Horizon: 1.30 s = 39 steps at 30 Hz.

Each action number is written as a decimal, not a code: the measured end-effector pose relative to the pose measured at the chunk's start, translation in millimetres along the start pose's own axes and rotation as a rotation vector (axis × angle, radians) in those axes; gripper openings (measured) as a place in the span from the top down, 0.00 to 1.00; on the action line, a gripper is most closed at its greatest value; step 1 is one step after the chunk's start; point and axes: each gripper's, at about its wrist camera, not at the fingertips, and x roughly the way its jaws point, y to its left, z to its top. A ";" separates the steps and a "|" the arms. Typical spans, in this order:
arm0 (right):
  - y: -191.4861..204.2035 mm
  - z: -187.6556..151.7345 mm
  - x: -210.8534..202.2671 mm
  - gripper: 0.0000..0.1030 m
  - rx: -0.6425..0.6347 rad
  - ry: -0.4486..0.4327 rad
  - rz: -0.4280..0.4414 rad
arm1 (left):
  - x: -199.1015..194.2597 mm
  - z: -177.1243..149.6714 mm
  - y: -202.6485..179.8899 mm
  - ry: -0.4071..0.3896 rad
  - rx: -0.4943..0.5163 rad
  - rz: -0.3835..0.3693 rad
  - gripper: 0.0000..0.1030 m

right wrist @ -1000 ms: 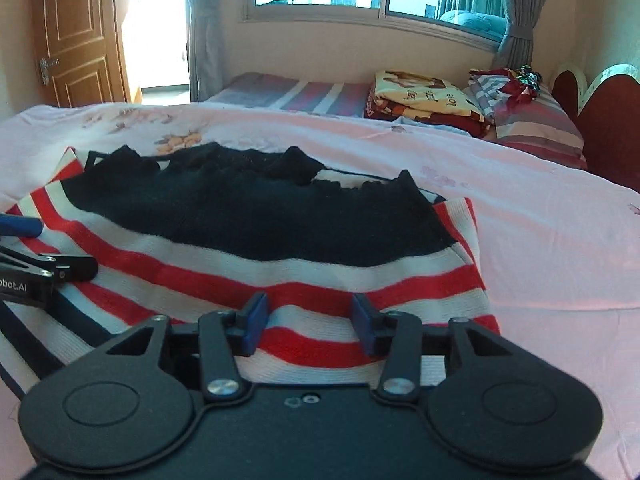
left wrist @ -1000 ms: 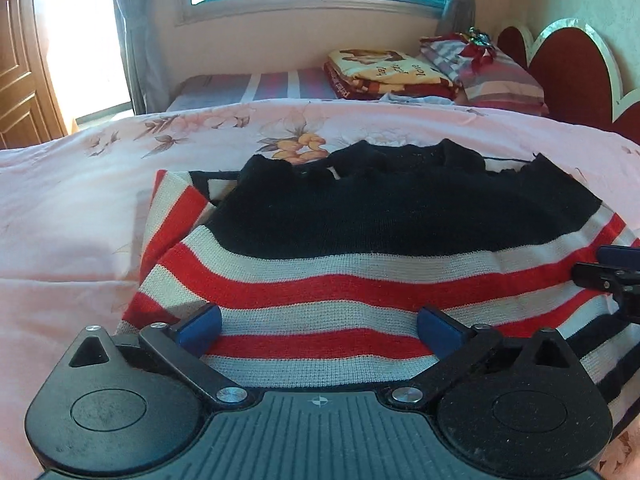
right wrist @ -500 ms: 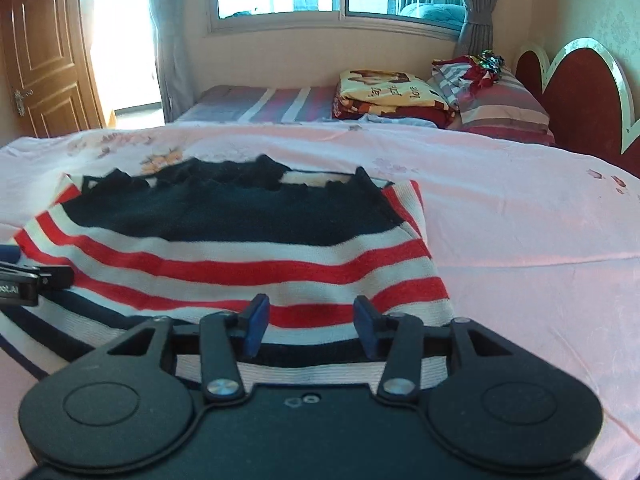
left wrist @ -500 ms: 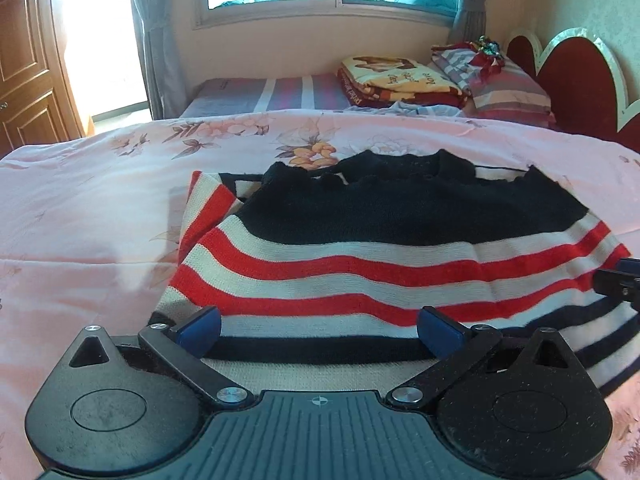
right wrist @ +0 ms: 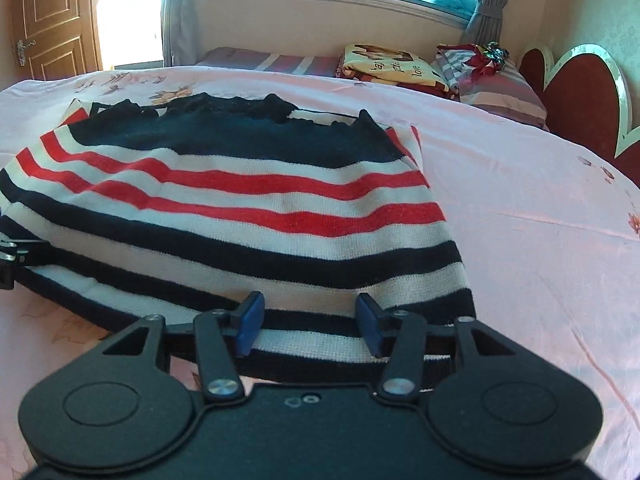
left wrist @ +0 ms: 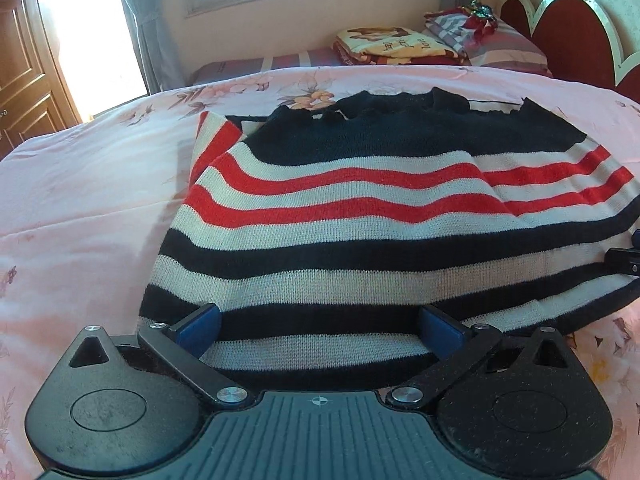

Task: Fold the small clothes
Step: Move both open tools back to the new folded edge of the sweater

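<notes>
A striped knit sweater (left wrist: 360, 216), black, cream and red, lies folded on the pink floral bedspread (left wrist: 80, 208); it also shows in the right wrist view (right wrist: 240, 200). My left gripper (left wrist: 320, 332) is open, its blue pads (left wrist: 200, 328) set wide at the sweater's near left hem. My right gripper (right wrist: 308, 324) is open at the near right hem, its pads (right wrist: 370, 324) apart with the hem band between them. Each gripper's tip shows at the edge of the other's view.
Folded blankets (left wrist: 392, 46) and striped pillows (left wrist: 500, 40) lie at the far side by the red headboard (left wrist: 580, 36). A window and curtains stand behind. A wooden door (right wrist: 52, 20) is at the far left.
Both grippers have drawn back toward the near edge of the sweater. More of the lower black and cream stripes now show. Both stay open.
</notes>
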 end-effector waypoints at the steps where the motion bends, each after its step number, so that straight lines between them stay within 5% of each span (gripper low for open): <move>1: 1.6 1.7 0.6 0.52 0.006 0.010 -0.008 | -1.3 0.2 0.6 0.007 -0.008 0.001 0.00; 4: 9.2 9.7 -5.9 0.53 0.014 0.049 -0.038 | -12.0 3.2 3.2 0.007 -0.035 -0.012 0.00; 9: 17.7 9.7 -52.4 0.42 0.016 -0.053 -0.010 | -39.3 -7.6 10.5 -0.025 -0.085 -0.045 0.00; 15: 18.7 6.2 -70.4 0.47 -0.019 -0.074 0.013 | -59.0 -5.8 18.7 -0.077 -0.133 -0.078 0.00; 20: 6.7 30.7 -54.0 0.46 -0.013 -0.102 0.010 | -33.5 29.4 14.3 -0.070 -0.127 -0.024 0.00; 26: 0.2 39.9 -13.8 0.46 0.047 -0.080 0.052 | 20.3 36.6 7.8 0.041 -0.144 0.017 0.00; 39: 6.4 22.9 13.1 0.43 -0.004 -0.048 0.093 | 26.5 35.0 3.5 0.035 -0.133 0.022 0.00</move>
